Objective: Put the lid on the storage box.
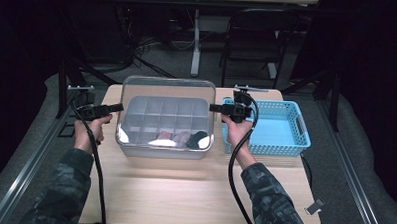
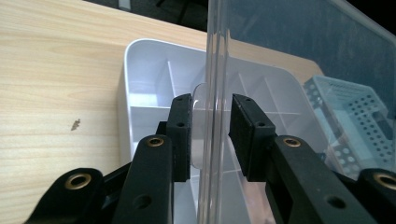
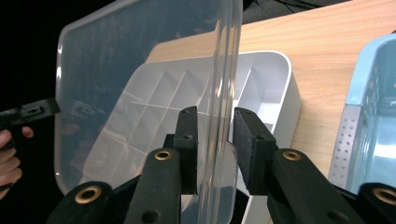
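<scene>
A clear plastic lid [image 1: 167, 91] hangs tilted above a white box with dividers [image 1: 160, 151] at the table's middle. My left gripper [image 1: 120, 108] is shut on the lid's left edge and my right gripper [image 1: 211, 108] on its right edge. In the left gripper view the lid's rim [image 2: 215, 56] runs upright between the pads of the left gripper [image 2: 211, 121], over the box [image 2: 140, 70]. The right gripper view has the right gripper [image 3: 215, 135] clamped on the lid [image 3: 140, 56] with the box [image 3: 275, 79] behind. Several small pink and dark items [image 1: 183, 138] lie in the box's front compartments.
A light blue perforated basket [image 1: 295, 140] stands just right of the box, close behind my right hand; it is also in the gripper views [image 2: 355, 112] [image 3: 373, 116]. Bare wooden table [image 1: 183, 191] lies in front. A small clip [image 1: 314, 206] rests near the front right corner.
</scene>
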